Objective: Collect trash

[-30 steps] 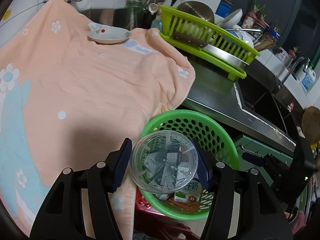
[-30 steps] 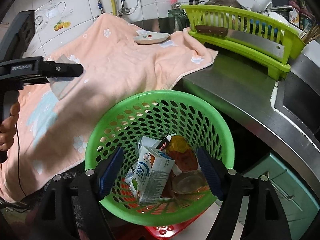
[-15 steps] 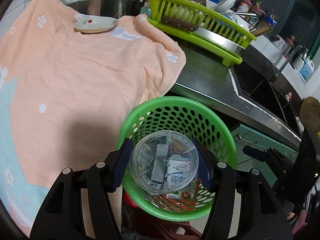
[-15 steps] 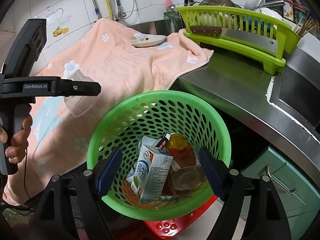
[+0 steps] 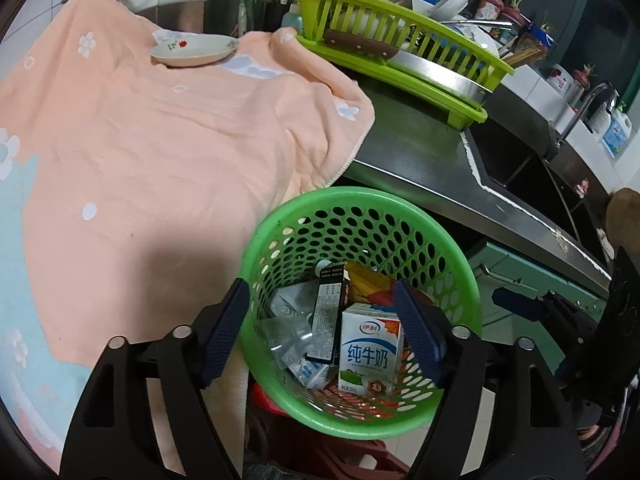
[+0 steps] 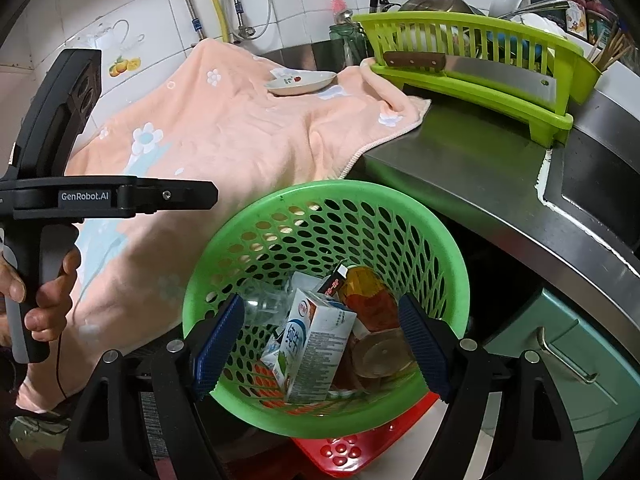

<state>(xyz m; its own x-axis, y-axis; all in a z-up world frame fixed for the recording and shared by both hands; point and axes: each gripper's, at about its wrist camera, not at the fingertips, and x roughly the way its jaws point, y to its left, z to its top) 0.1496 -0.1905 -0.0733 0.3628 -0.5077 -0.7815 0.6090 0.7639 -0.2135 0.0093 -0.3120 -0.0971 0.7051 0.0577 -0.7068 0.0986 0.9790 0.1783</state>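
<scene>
- Fingers of the left gripper (image 5: 322, 328) stand apart over the green basket (image 5: 280, 220) with nothing between them; its jaws have just been opening, and the clear plastic cup (image 5: 286, 334) now lies inside, against the near wall.
- Right gripper (image 6: 320, 344) hangs over the same basket, jaws apart and holding nothing.
- Already in the basket: a milk carton (image 5: 370, 354), a dark slim box (image 5: 330, 316) and a clear lid (image 6: 378, 354).
- No loose trash shows on the peach towel (image 5: 160, 152), only a small dish (image 5: 194, 50), so collection looks close to finished.
- Only the right wrist view shows the person's hand (image 6: 42, 300) on the left gripper's handle and the red stool (image 6: 352, 440) under the basket; only the left view shows the tap (image 5: 588, 108).
</scene>
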